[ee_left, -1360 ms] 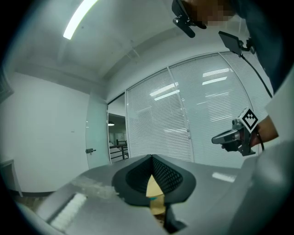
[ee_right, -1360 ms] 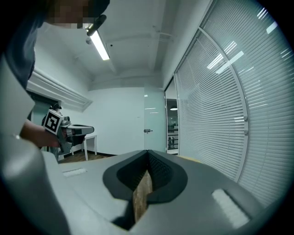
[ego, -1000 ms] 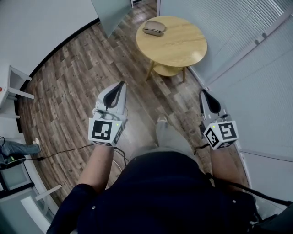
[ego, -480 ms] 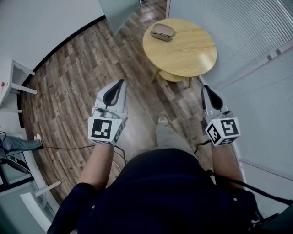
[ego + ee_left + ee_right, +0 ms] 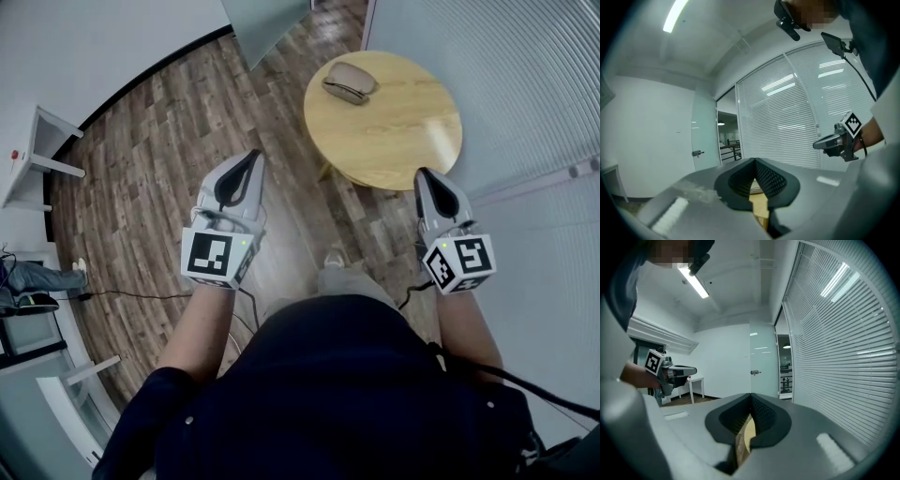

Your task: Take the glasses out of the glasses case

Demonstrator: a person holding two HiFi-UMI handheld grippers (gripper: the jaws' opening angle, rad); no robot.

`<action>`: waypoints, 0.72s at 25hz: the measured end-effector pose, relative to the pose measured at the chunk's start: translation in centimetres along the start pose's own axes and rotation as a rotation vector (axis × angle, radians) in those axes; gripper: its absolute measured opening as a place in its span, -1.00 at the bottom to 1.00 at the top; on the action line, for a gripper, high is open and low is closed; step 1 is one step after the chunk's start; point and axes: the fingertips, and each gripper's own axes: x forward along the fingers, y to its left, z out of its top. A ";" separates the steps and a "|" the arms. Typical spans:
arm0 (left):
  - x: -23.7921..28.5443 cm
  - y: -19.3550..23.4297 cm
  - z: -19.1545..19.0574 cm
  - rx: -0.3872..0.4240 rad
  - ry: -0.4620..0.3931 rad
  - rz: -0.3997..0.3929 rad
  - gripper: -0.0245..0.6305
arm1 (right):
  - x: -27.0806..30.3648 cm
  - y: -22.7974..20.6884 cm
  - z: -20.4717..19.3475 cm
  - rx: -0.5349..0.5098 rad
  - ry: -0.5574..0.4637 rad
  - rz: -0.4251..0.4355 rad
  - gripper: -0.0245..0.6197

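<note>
We stand over the wood floor (image 5: 169,150) with both grippers held out ahead of us, short of the round table (image 5: 403,155). Our left gripper (image 5: 251,159) has its jaws pressed together at the tips with nothing between them. Our right gripper (image 5: 425,176) is the same, closed and empty. The glasses case (image 5: 349,82) lies closed on the far side of the table, well apart from both grippers. The table stands just beside a wall of blinds (image 5: 525,84)

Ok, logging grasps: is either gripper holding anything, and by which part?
Nothing. Left gripper and right gripper are shut and empty; the glasses case lies on the table.
</note>
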 end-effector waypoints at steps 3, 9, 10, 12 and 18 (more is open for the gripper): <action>2.6 0.7 0.7 0.012 -0.003 0.027 -0.91 | 2.6 -1.9 0.5 -0.008 -0.008 0.039 -0.90; 4.8 1.7 -0.1 0.003 0.019 0.095 -0.91 | 6.2 -3.8 0.0 -0.003 0.002 0.087 -0.90; 5.0 1.8 -0.4 0.007 0.024 0.094 -0.91 | 6.6 -3.9 -0.1 -0.001 0.003 0.092 -0.90; 5.6 2.2 -1.0 0.005 0.029 0.091 -0.91 | 7.4 -4.2 -0.4 0.000 0.005 0.100 -0.90; 8.7 2.9 -1.5 0.005 0.036 0.072 -0.91 | 9.3 -5.7 -1.3 0.015 0.021 0.091 -0.90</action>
